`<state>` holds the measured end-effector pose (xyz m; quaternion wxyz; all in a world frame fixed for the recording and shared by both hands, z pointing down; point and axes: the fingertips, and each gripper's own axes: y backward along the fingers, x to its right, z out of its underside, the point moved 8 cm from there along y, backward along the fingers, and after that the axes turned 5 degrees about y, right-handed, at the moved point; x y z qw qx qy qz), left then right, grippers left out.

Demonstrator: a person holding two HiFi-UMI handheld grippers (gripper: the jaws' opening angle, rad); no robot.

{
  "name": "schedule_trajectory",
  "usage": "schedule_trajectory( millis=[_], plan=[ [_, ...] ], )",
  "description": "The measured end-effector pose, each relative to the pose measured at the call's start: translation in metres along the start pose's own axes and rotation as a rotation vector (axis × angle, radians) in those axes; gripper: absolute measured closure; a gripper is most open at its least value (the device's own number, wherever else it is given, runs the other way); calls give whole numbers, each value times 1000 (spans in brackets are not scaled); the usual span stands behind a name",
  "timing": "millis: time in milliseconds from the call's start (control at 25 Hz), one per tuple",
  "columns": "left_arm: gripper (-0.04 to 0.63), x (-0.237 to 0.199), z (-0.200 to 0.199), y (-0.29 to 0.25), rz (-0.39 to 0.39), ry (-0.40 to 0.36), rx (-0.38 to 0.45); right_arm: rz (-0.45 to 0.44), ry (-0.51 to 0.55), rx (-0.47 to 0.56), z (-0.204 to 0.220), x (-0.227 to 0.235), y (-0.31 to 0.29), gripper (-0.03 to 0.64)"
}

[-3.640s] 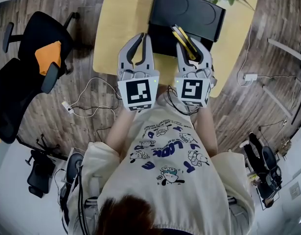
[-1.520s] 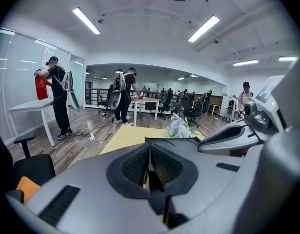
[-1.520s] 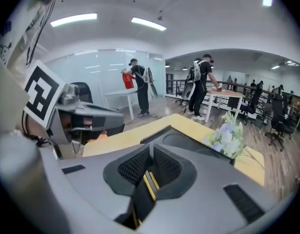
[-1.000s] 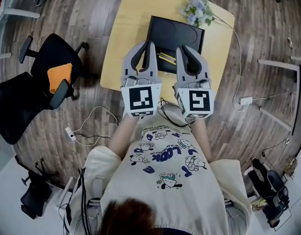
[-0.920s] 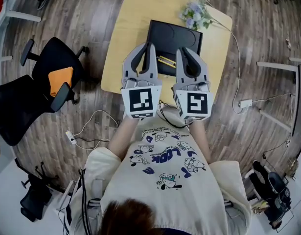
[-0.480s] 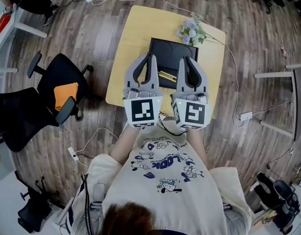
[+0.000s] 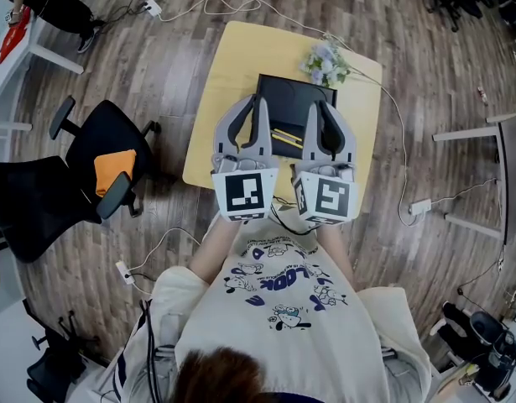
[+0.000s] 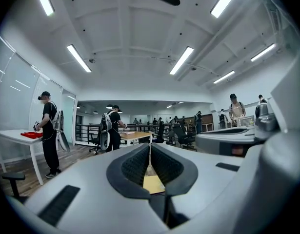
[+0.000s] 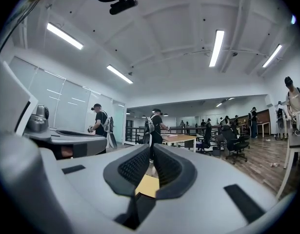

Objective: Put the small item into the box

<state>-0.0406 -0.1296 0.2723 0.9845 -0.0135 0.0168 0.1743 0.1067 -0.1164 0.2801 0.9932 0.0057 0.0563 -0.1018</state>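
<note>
Holding the left gripper (image 7: 255,104) and the right gripper (image 7: 315,107) side by side at chest height, well above the table (image 7: 228,74) rather than down at it. Pointing both out across the room, to judge by the gripper views: ceiling lights (image 8: 183,60) and standing people (image 9: 154,126) beyond the jaws, with only a sliver of yellow tabletop underneath. Left gripper (image 8: 150,147) pressed together, with nothing pinched. Same for the right gripper (image 9: 152,149): closed on itself and empty.

Below, in the head view: a black box (image 7: 295,107) lying open around the middle of the table, a little toward the right edge, its near part hidden behind the grippers. Inside it, showing between the two grippers, thin yellow sticks (image 7: 283,135), most likely the small item, resting on the floor of the box. Too small to identify for certain; pencils, perhaps. At the far right corner, touching or just beside the far corner of the box, a bunch of flowers (image 7: 325,60), clear of any path from the near edge.

Probably held high and shut like this with nothing left to carry. With the item lying in the box, looks like a finished task, or close to it. No sensible reach for the box from this height anyway.

Off the left edge, down on the floor, an office chair (image 7: 81,154) with an orange cushion (image 7: 113,168), well apart from table and box.
</note>
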Motion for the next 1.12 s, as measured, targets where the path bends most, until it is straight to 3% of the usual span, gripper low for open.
schedule_trajectory(
  millis=[1120],
  plan=[
    [571, 13, -1, 9, -8, -4, 1, -5, -12, -8, 3, 8, 10, 574]
  ],
)
